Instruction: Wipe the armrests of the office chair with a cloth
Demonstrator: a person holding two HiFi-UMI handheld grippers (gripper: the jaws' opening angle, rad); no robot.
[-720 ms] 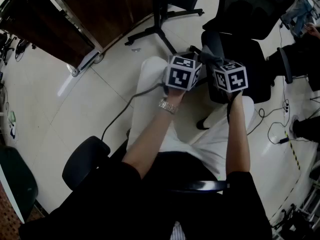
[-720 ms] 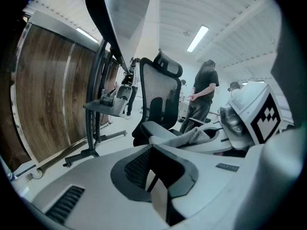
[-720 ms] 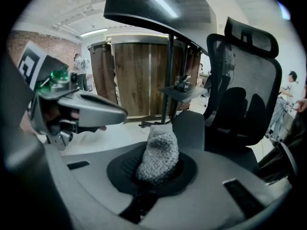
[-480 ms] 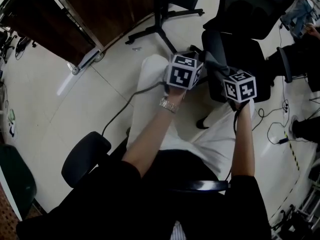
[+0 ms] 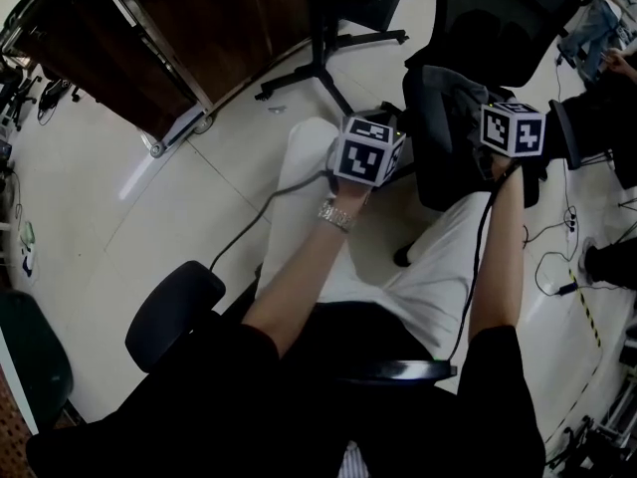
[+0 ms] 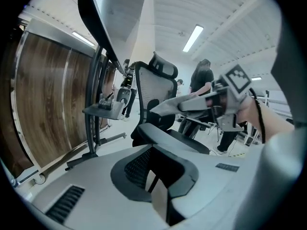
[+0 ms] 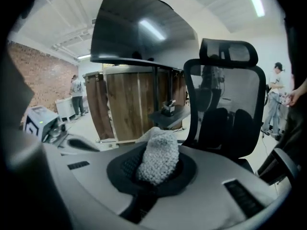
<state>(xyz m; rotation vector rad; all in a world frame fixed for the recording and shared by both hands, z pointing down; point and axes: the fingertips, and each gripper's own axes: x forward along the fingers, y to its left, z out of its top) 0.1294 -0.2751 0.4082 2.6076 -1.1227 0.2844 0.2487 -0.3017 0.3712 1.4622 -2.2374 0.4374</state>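
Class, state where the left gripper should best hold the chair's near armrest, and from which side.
Probably across the narrow width of the near armrest, coming down from above with the left gripper: the pad is long, slim and level.

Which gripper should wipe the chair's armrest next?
Probably the right gripper. Its jaws are shut on the grey cloth, and in the head view it reaches over the black office chair. The left gripper holds nothing and hangs above the person's knee, short of the chair.
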